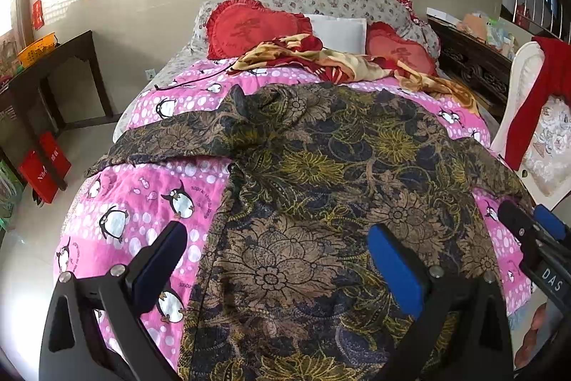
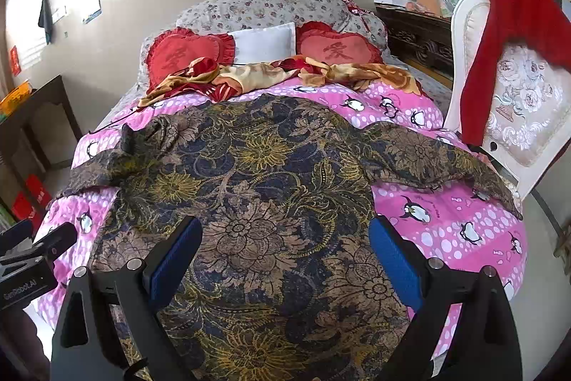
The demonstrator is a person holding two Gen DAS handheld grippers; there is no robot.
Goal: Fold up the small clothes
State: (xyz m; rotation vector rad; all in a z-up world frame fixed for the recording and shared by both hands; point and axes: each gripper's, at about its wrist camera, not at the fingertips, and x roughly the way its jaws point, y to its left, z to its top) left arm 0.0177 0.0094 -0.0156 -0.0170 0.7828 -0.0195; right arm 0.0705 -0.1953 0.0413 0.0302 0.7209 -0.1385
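Observation:
A dark floral shirt (image 1: 314,188) in navy, brown and yellow lies spread flat on a pink penguin quilt (image 1: 142,195), collar toward the pillows and both sleeves stretched out sideways. My left gripper (image 1: 278,259) hovers open above its lower left part, with nothing between the blue pads. The right gripper (image 1: 531,224) shows at that view's right edge. In the right wrist view the same shirt (image 2: 271,195) fills the middle, and my right gripper (image 2: 285,256) hangs open over its lower half, jaws wide apart. The left gripper (image 2: 39,245) appears at the left edge there.
Red heart cushions (image 2: 185,54), a white pillow (image 2: 266,43) and a crumpled red-and-gold blanket (image 2: 249,74) lie at the bed's head. A white chair (image 2: 514,116) draped with a red garment (image 2: 506,34) stands at the right. A dark table (image 1: 53,77) and red bags (image 1: 44,163) sit to the left.

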